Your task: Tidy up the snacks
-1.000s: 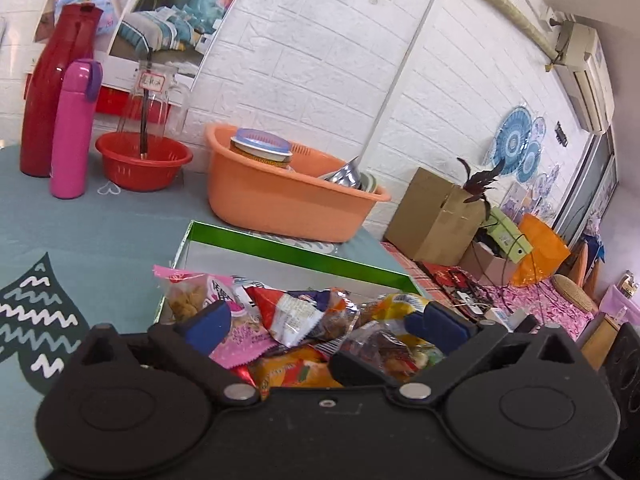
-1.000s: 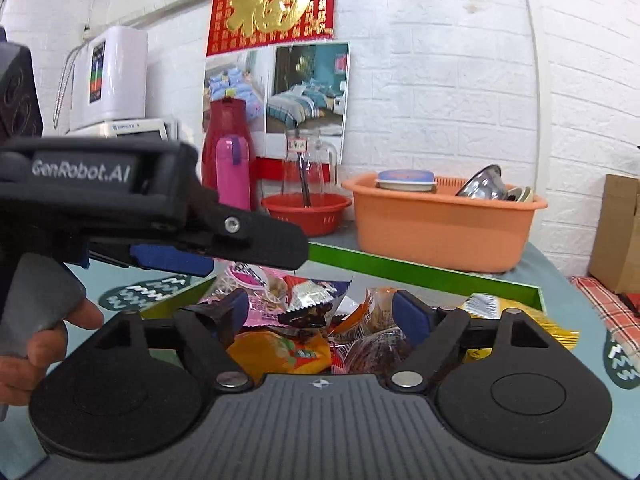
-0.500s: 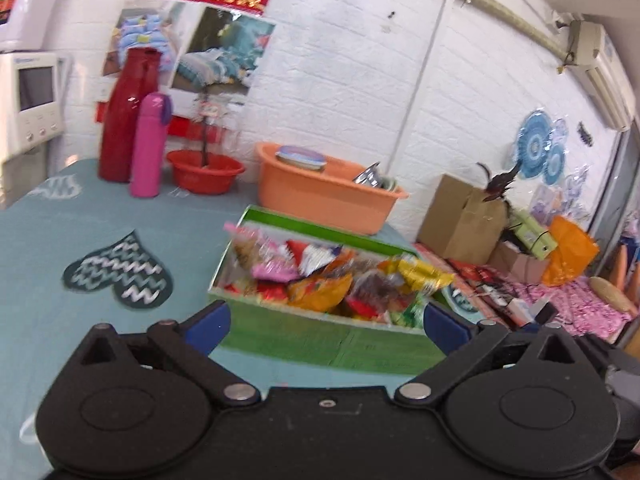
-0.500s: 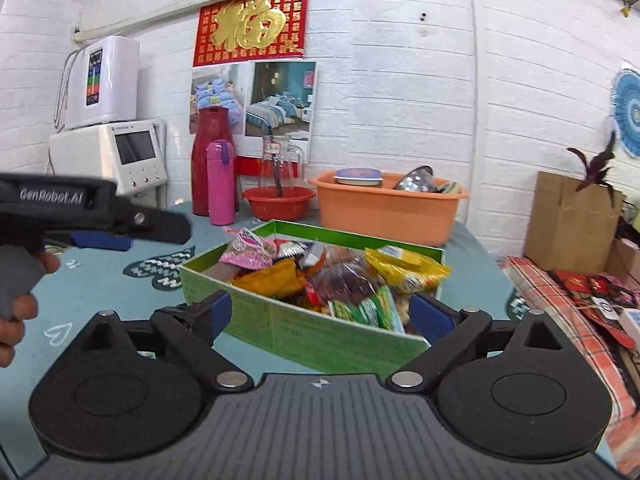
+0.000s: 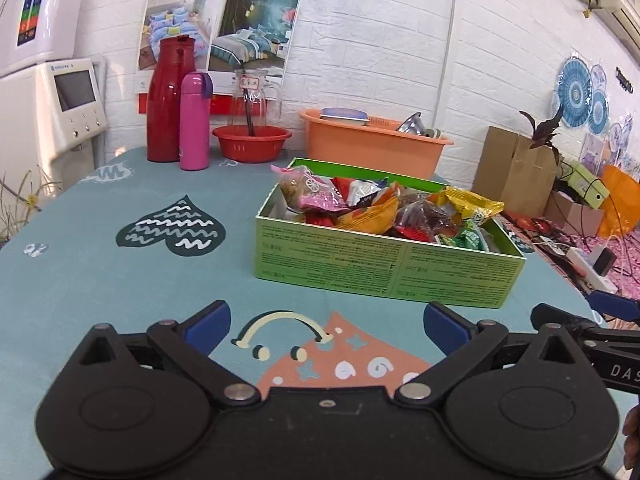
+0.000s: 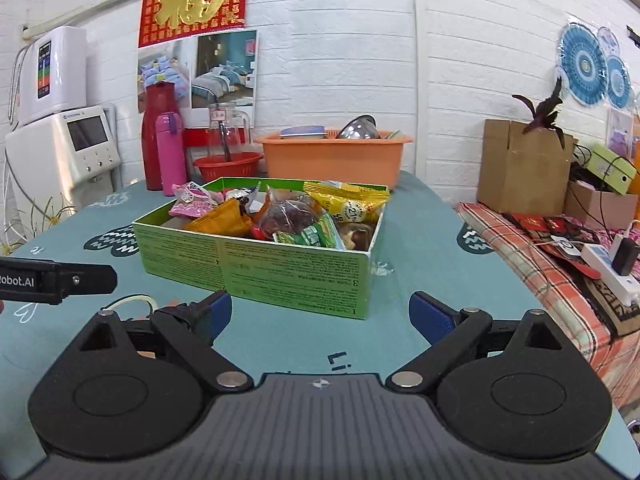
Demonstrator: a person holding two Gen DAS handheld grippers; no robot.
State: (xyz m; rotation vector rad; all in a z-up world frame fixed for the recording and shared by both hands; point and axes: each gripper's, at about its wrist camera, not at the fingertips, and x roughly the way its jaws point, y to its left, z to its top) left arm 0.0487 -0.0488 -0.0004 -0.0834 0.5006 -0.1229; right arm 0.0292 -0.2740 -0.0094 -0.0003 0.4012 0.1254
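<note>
A green cardboard box (image 5: 384,266) sits on the teal table, also in the right wrist view (image 6: 256,264). It holds several snack packets: a pink one (image 5: 316,196), an orange one (image 5: 368,216), a yellow one (image 6: 348,200) and a dark red one (image 6: 292,214). My left gripper (image 5: 326,326) is open and empty, low over the table in front of the box. My right gripper (image 6: 320,314) is open and empty, in front of the box's near right corner. Each gripper shows at the edge of the other's view.
At the back stand a red flask (image 5: 170,100), a pink bottle (image 5: 195,120), a red bowl (image 5: 252,142) with a glass jug, and an orange basin (image 5: 372,144). A white appliance (image 6: 60,148) is at left. The table edge drops off right toward a power strip (image 6: 604,268).
Both grippers pulled back from over the snacks in the box to in front of it, near the table's front. The box now shows whole. Both stayed open.
</note>
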